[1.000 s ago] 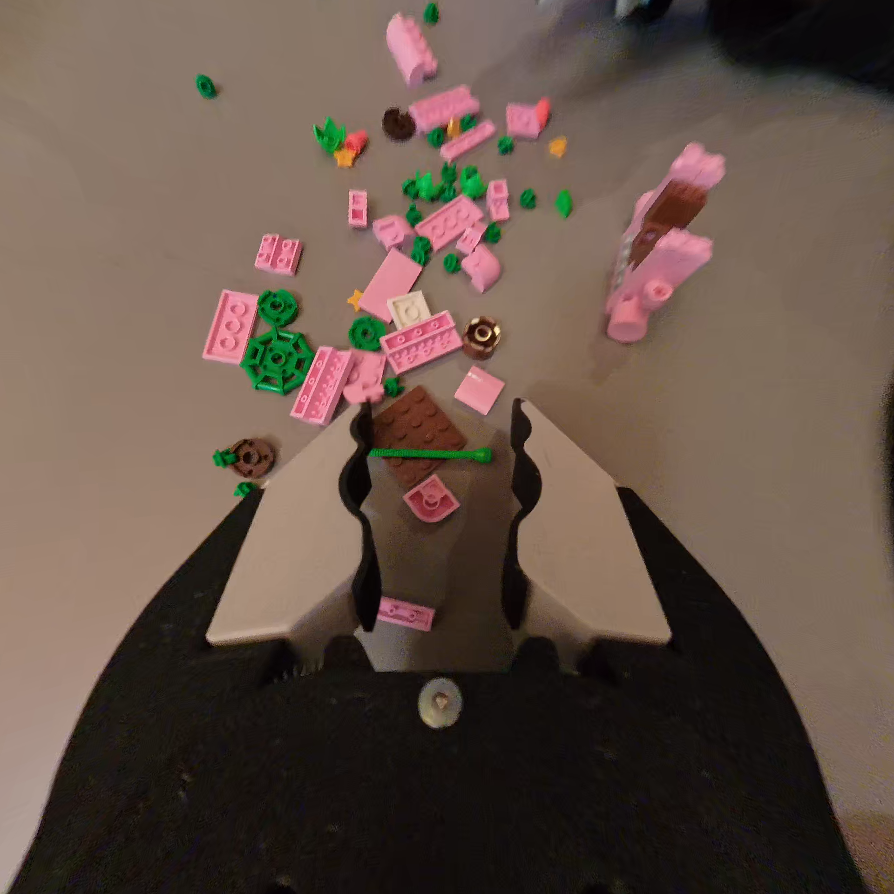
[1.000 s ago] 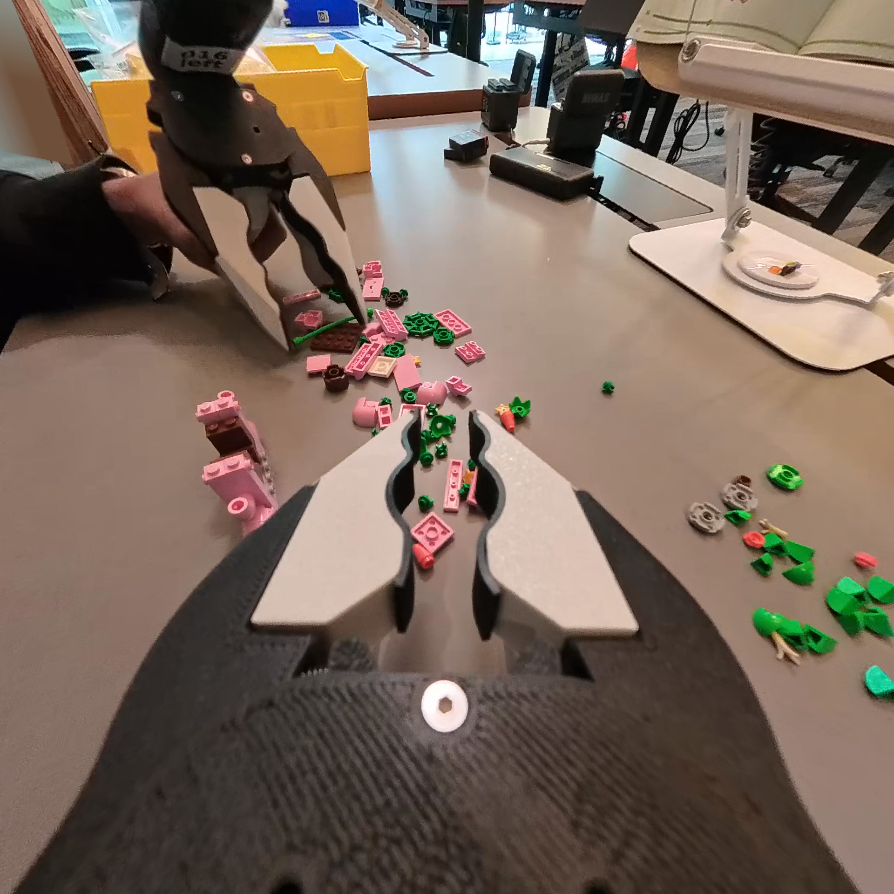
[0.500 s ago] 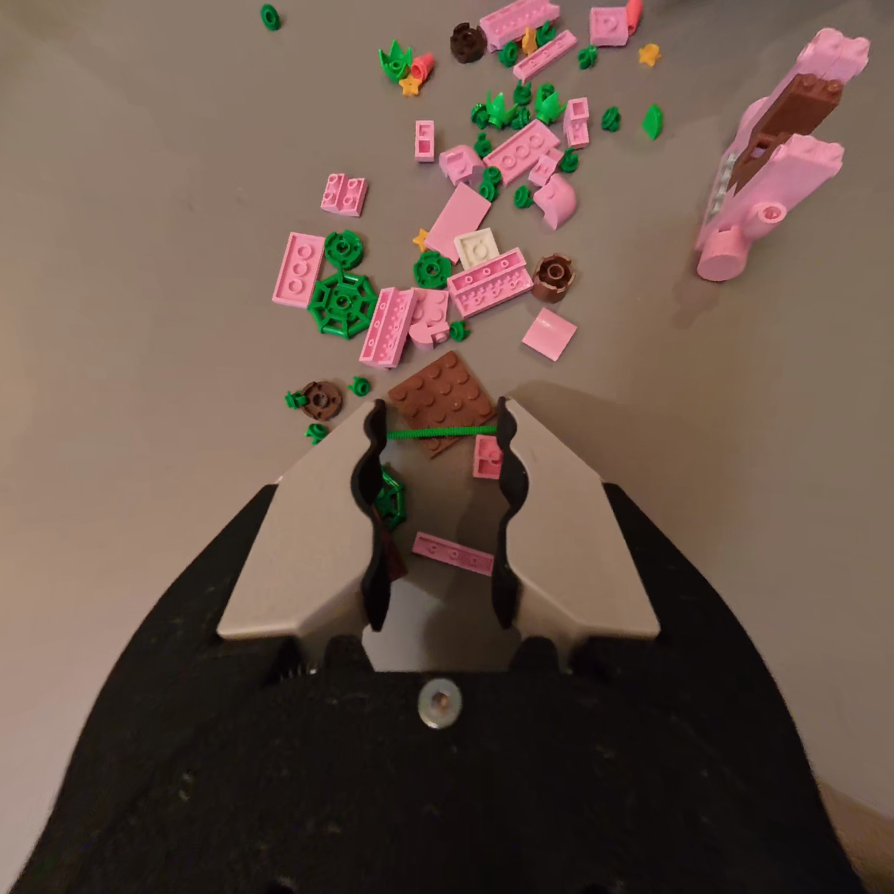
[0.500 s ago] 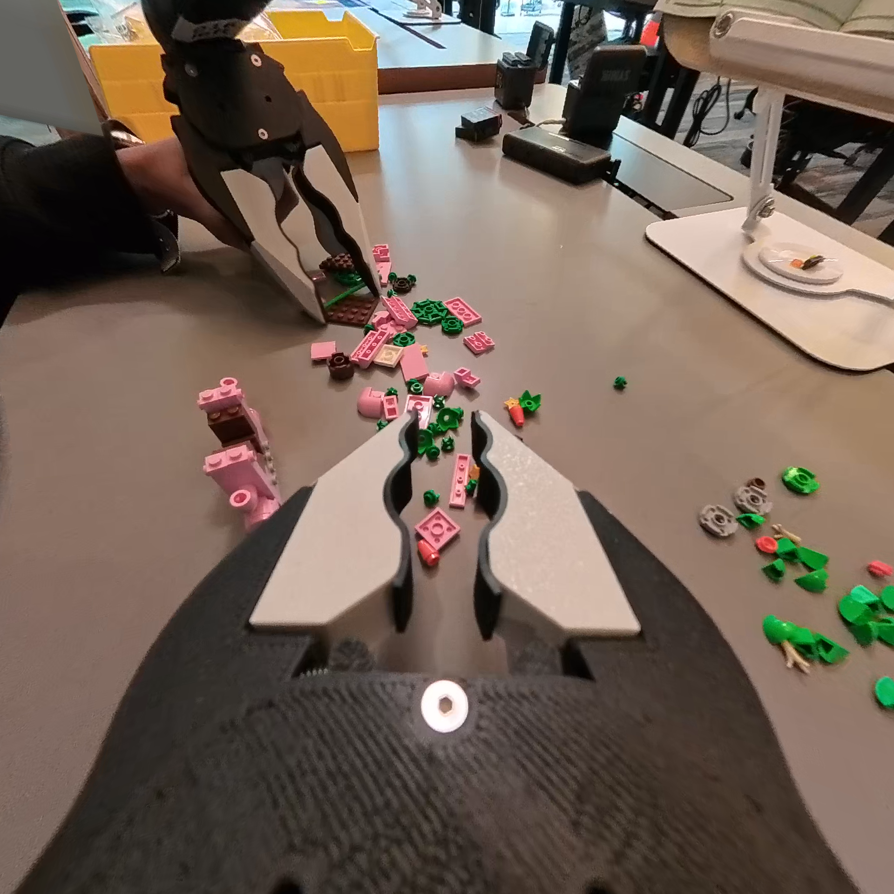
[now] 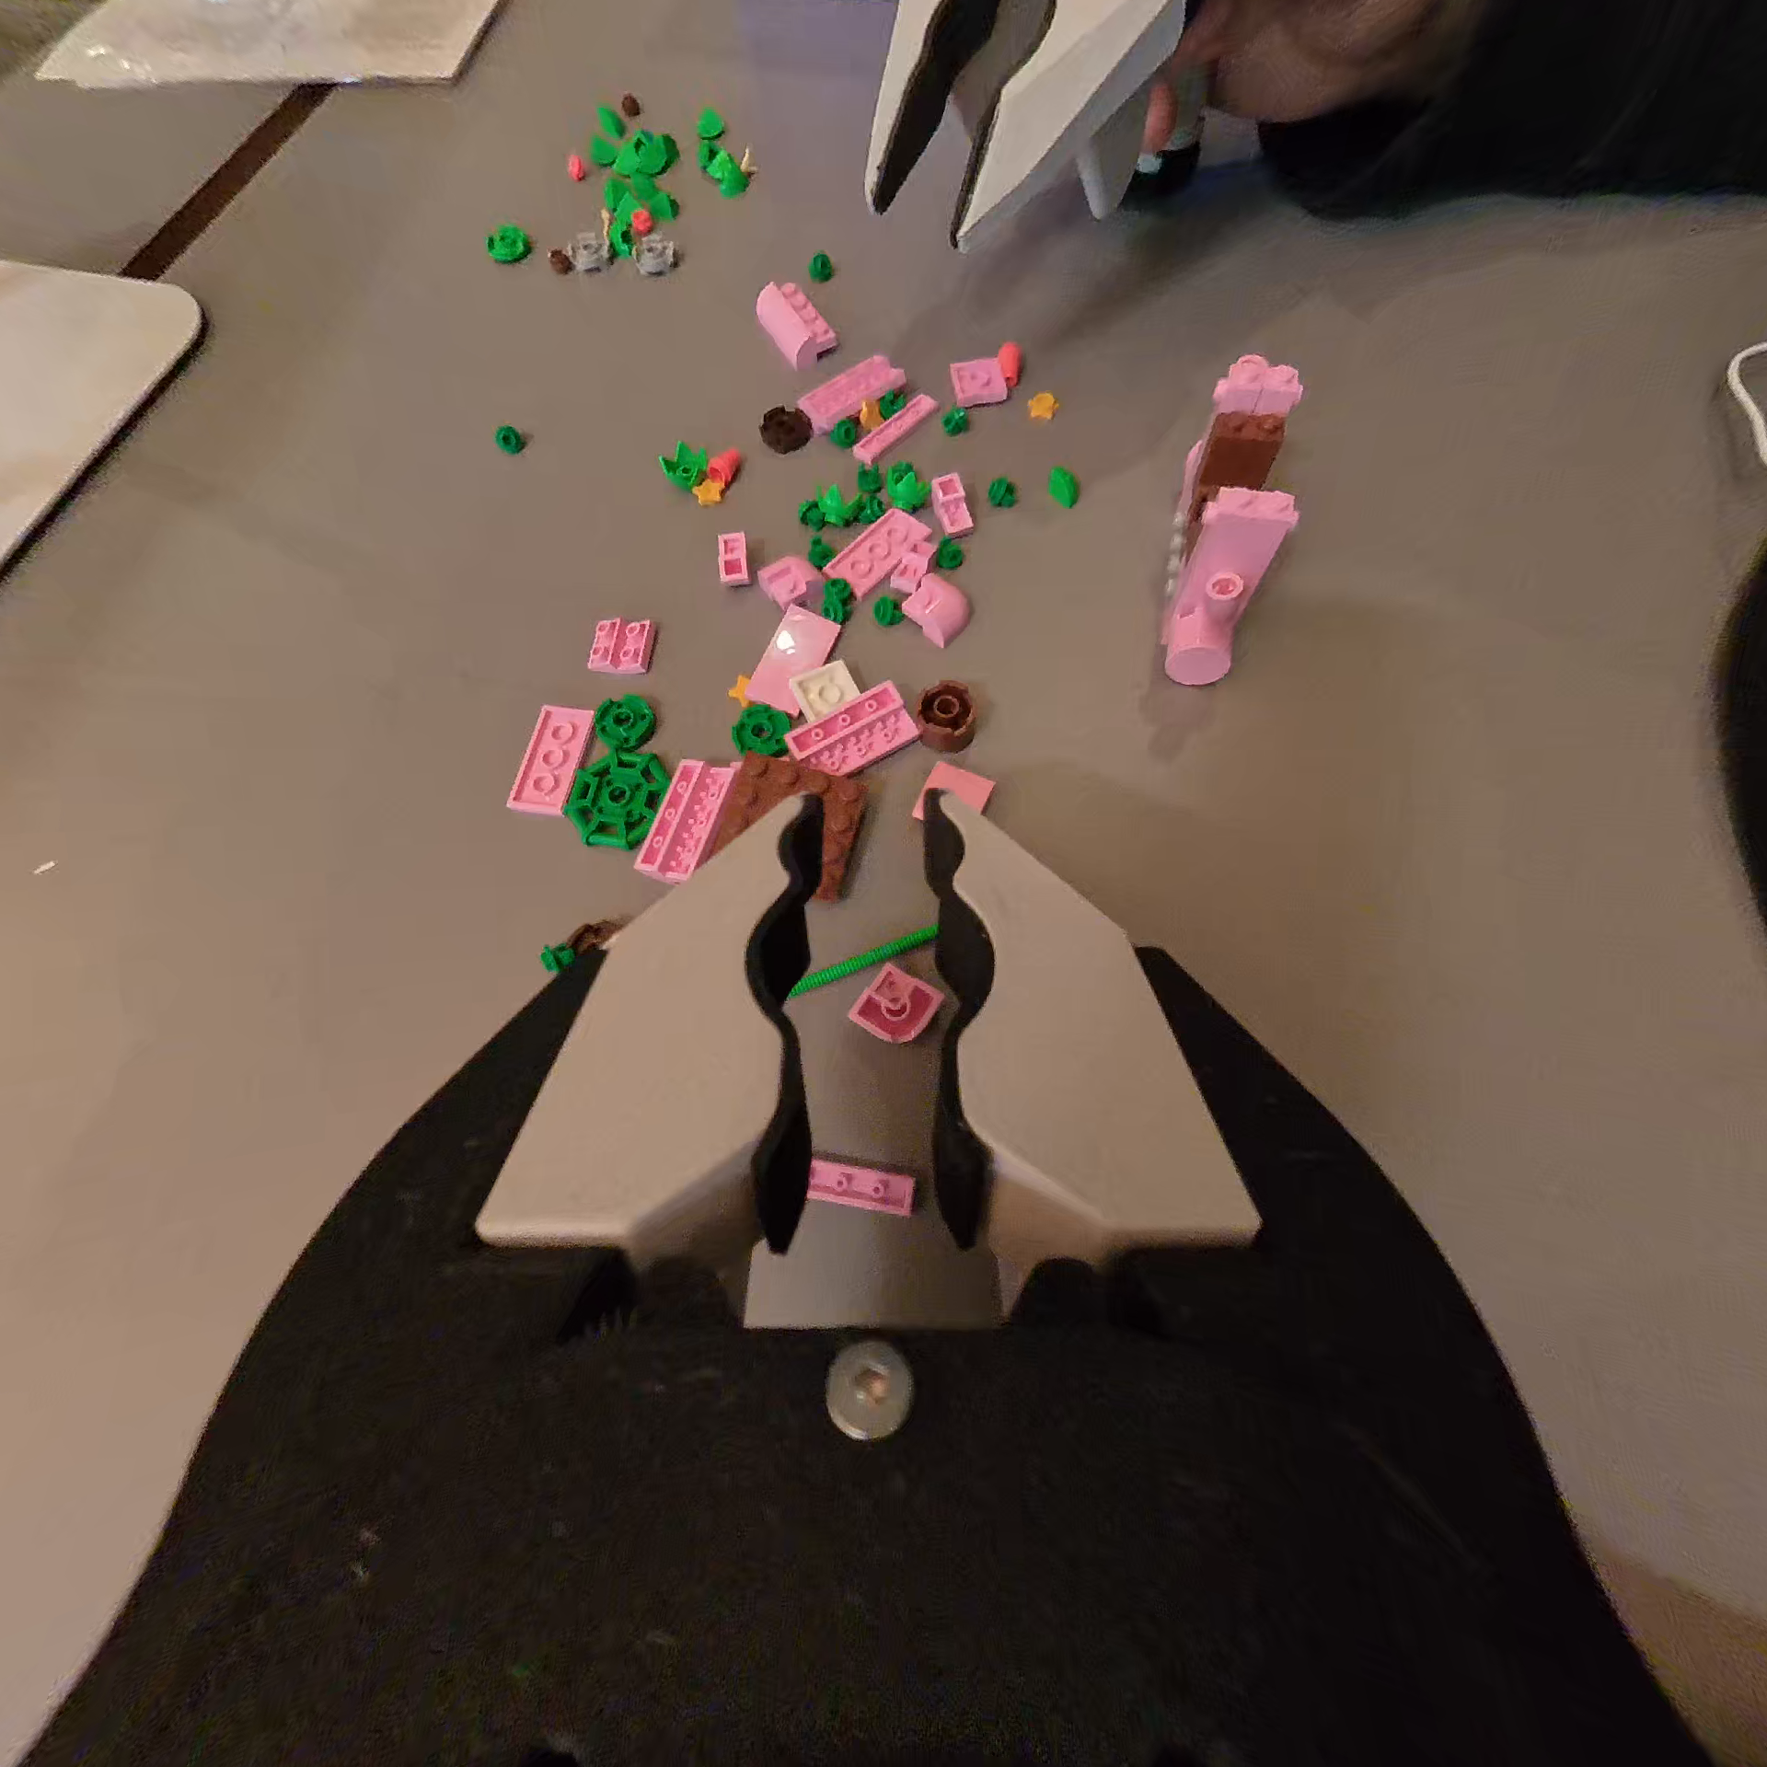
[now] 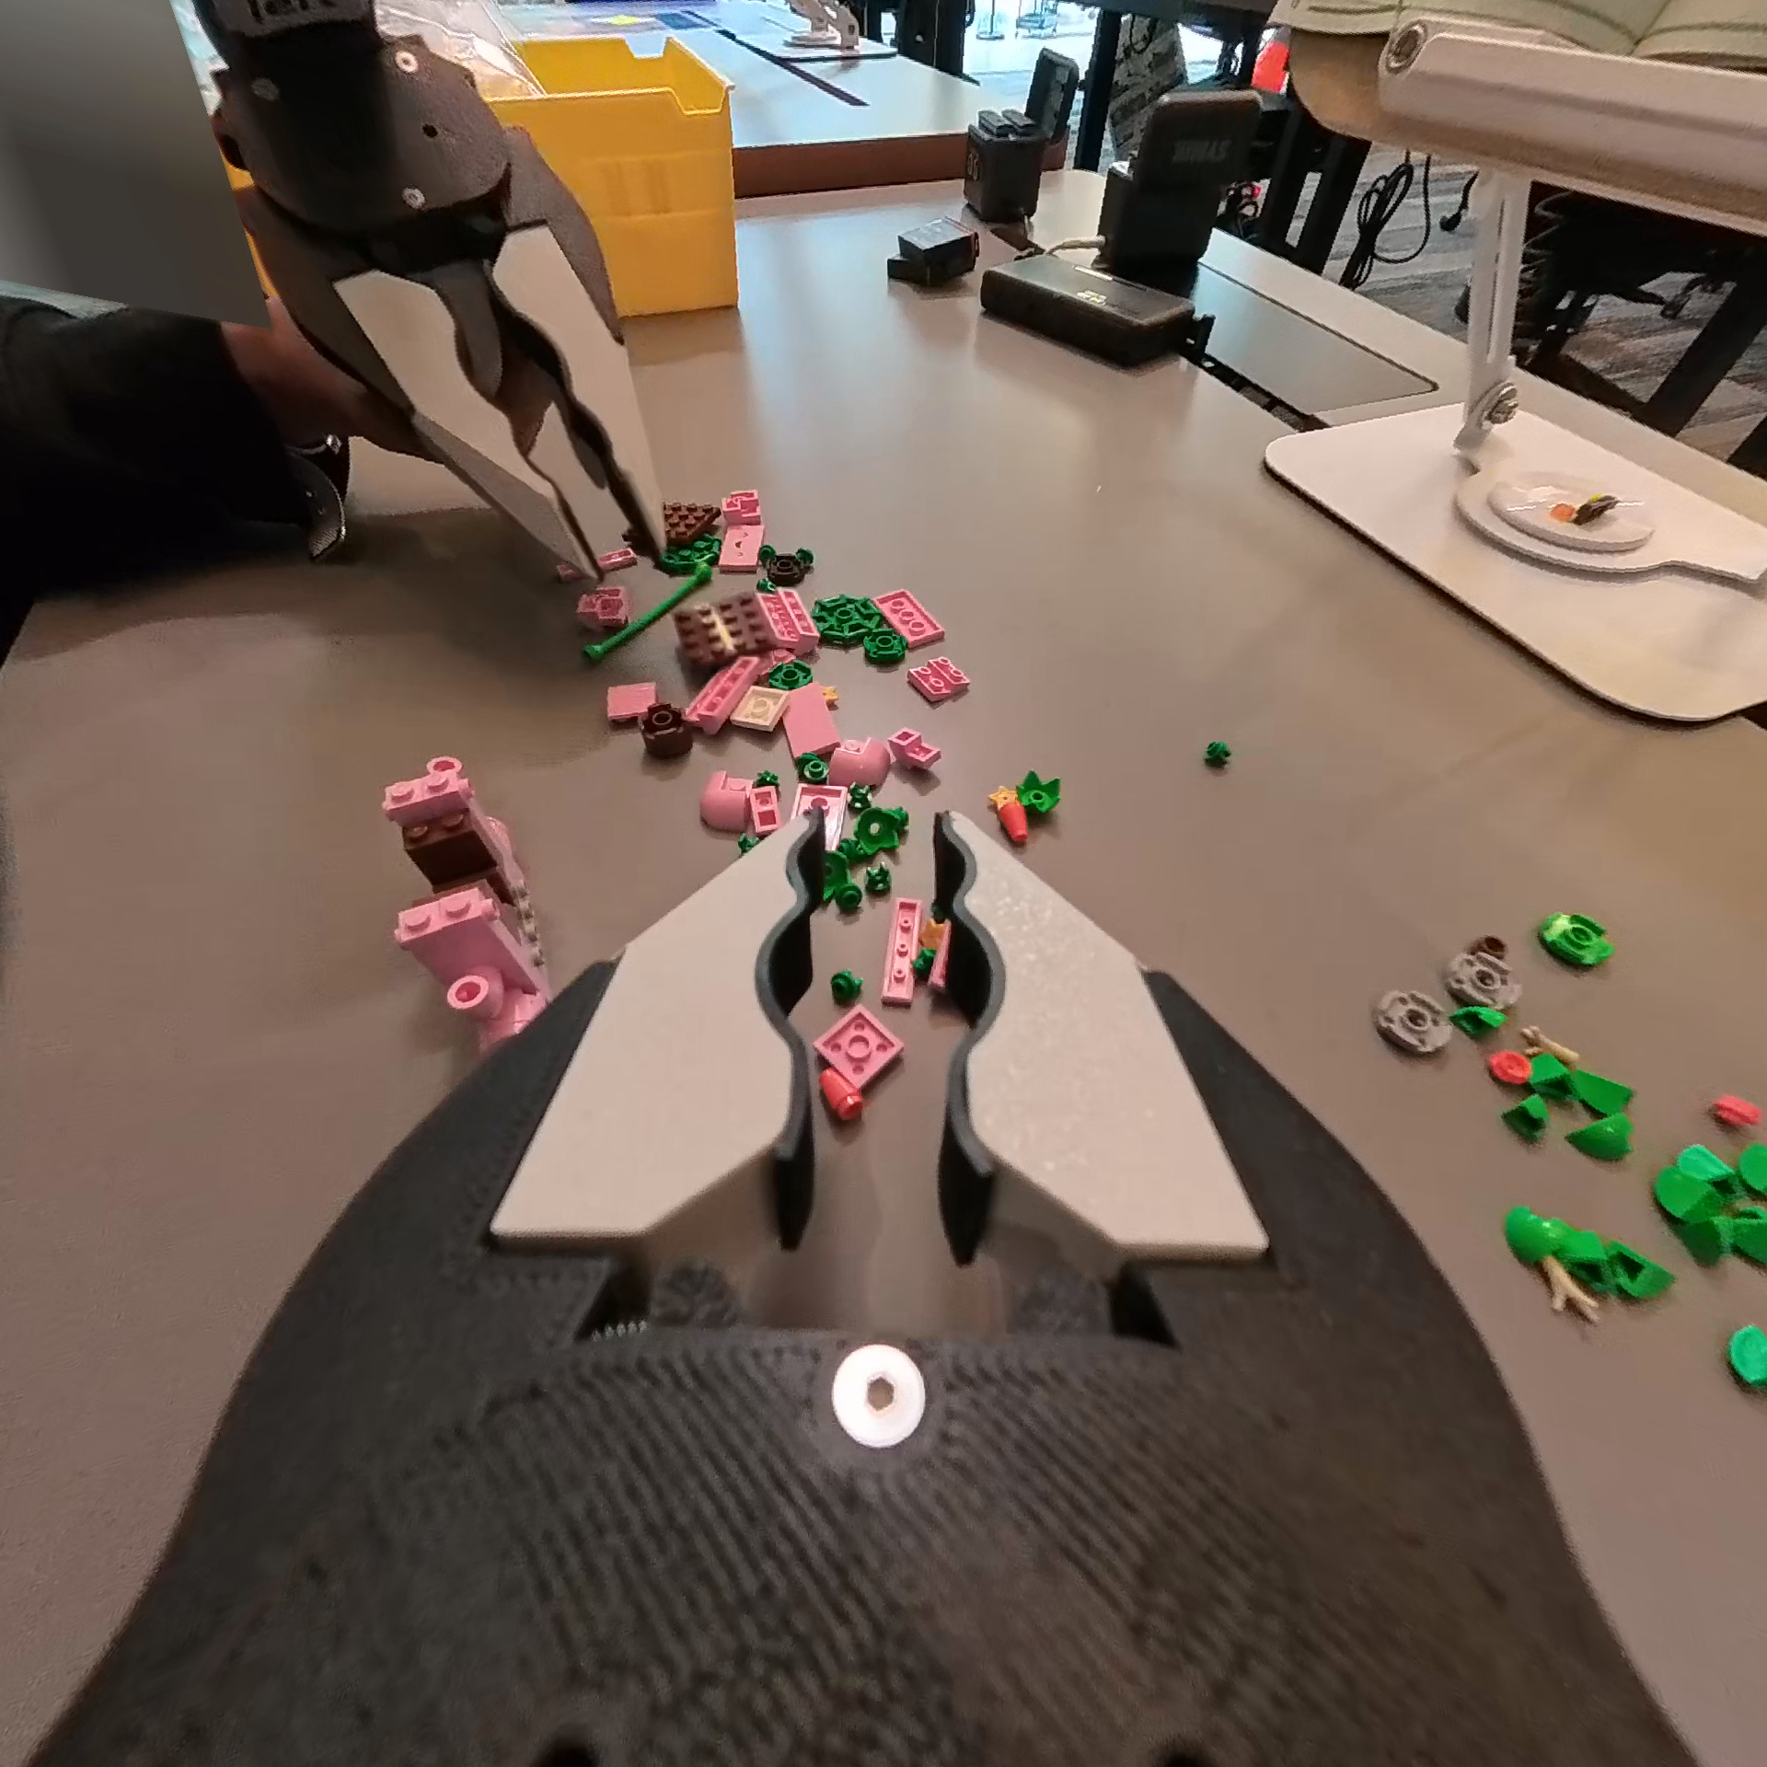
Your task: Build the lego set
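My left gripper [image 5: 875,808] is open and empty, low over the near end of the loose Lego pile. A brown square plate [image 5: 832,841] lies at its left fingertip, partly hidden by it. A thin green rod [image 5: 861,961], a dark pink rounded tile [image 5: 894,999] and a small pink plate [image 5: 859,1186] lie between the fingers. My right gripper [image 6: 878,827] is open and empty above the pile's other end, with a pink square plate [image 6: 858,1045] and a red cone [image 6: 841,1100] between its fingers. A pink and brown partial build [image 6: 459,899] stands to its left; it also shows in the left wrist view [image 5: 1229,535].
A second cluster of green and grey pieces [image 6: 1625,1195] lies right of my right gripper. A white lamp base [image 6: 1530,574], black devices [image 6: 1090,296] and a yellow bin [image 6: 621,172] stand farther back. A person's dark sleeve [image 6: 115,430] is behind my left gripper. The left gripper's tips are roughly 15 centimetres from the right gripper's.
My left gripper has drawn back and tilted up. The brown plate has shifted forward and left against the pink plates, and the green rod now lies slanted. The right gripper has hardly moved.
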